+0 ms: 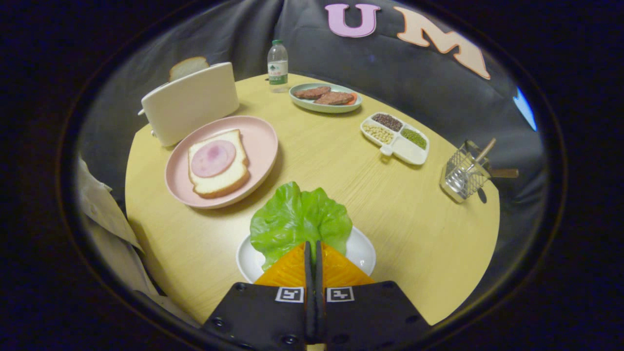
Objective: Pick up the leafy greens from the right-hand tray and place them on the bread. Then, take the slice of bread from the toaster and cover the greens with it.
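Two orange fingers of the gripper pinch the lettuce over its white plate; beyond the plate, ham-topped bread, then the toaster.

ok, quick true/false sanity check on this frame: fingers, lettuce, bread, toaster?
1. The fingers are pressed together at the near edge of the lettuce leaf. True.
2. The lettuce already lies on the bread. False: it is over the white plate, apart from the pink plate.
3. The bread on the pink plate carries a round ham slice. True.
4. The toaster is empty. False: a bread slice sticks up from it.
5. The water bottle lies on its side. False: it stands upright.
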The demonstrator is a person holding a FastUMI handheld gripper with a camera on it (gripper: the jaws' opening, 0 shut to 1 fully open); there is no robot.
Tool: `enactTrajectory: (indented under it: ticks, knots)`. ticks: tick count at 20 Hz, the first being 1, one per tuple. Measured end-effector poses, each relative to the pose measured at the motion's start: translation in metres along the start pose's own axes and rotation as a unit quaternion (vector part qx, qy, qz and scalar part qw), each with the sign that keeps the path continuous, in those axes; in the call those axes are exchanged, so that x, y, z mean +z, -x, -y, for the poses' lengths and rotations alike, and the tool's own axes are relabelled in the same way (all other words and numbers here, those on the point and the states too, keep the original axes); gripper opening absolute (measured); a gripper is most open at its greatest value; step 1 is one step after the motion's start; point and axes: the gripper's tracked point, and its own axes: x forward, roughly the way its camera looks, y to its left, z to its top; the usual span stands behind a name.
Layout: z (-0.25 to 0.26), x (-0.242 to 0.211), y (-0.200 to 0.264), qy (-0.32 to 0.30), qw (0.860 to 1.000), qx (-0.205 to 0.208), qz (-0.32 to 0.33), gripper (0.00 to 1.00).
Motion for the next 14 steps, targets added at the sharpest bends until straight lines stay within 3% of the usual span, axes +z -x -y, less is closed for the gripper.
enactTrajectory:
  ticks: [9,14]
  knots:
    - [-0.013,0.051,0.044,-0.01,0.997,-0.062,0.043,0.03]
    - [-0.044,0.083,0.049,-0.016,0.996,-0.067,0.059,0.03]
